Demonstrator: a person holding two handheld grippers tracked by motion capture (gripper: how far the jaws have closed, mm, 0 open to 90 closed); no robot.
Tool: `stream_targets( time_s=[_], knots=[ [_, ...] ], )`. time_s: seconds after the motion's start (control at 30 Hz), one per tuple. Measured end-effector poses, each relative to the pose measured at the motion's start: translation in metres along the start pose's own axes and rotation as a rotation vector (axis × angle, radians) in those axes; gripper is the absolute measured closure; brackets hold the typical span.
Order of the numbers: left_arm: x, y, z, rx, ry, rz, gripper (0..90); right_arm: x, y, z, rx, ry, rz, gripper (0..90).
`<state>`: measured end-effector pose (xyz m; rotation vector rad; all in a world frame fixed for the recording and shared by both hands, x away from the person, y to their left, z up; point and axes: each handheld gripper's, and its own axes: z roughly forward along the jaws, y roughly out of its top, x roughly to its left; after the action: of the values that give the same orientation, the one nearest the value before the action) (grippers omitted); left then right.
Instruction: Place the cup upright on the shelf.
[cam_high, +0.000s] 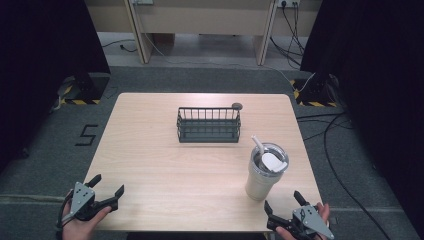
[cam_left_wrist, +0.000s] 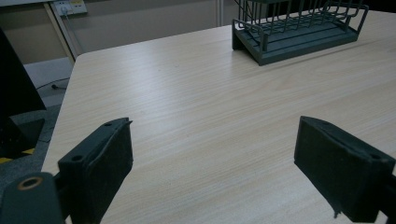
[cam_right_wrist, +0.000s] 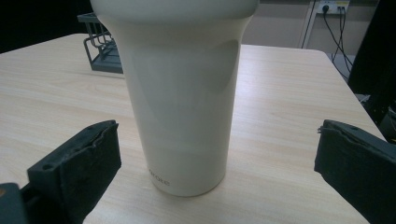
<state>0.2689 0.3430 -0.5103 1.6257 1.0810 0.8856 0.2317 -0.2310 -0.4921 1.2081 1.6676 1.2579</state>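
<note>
Tumbler: a tall cream tumbler (cam_high: 264, 176) with a clear lid and white straw (cam_high: 258, 145) stands upright at the near right of the worktop (cam_high: 160, 165), just beyond the right tongs (cam_high: 285, 206).
Right tongs: spread wide, holding nothing; in the right gripper view the tumbler's body (cam_right_wrist: 182, 107) stands between the 2 jaws, touching neither.
Left tongs: spread and empty (cam_high: 107, 185) at the near left corner, well apart from the tumbler, pointing toward the wire rack (cam_left_wrist: 299, 28).
Rack: a dark wire rack (cam_high: 208, 125) sits empty at the middle far part of the worktop, with a small dark round thing (cam_high: 237, 106) at its far right corner.
Tipping risk: the tumbler is tall on a narrow base; a jaw nudging it before both close would likely topple it.
Slip risk: the wall is smooth and tapers downward, so a weak or low pinch may let it slide or twist.
Spill risk: I cannot tell whether it holds liquid; a tilt could leak at the straw opening.
Edge risk: it stands near the near right edge, so a push outward could send it off.
</note>
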Motion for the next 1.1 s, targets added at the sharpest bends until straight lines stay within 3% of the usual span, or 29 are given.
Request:
stream_targets(
  time_s=[0.3,1.1],
  knots=[
    [-0.001,0.001,-0.002,-0.008,-0.003,0.004,10.9,0.001,0.004,0.009,-0.002,0.003,0.007,0.9],
    [-0.001,0.002,-0.002,-0.010,-0.003,0.008,10.9,0.011,0.022,0.060,-0.012,0.045,-0.029,1.1]
  ],
)
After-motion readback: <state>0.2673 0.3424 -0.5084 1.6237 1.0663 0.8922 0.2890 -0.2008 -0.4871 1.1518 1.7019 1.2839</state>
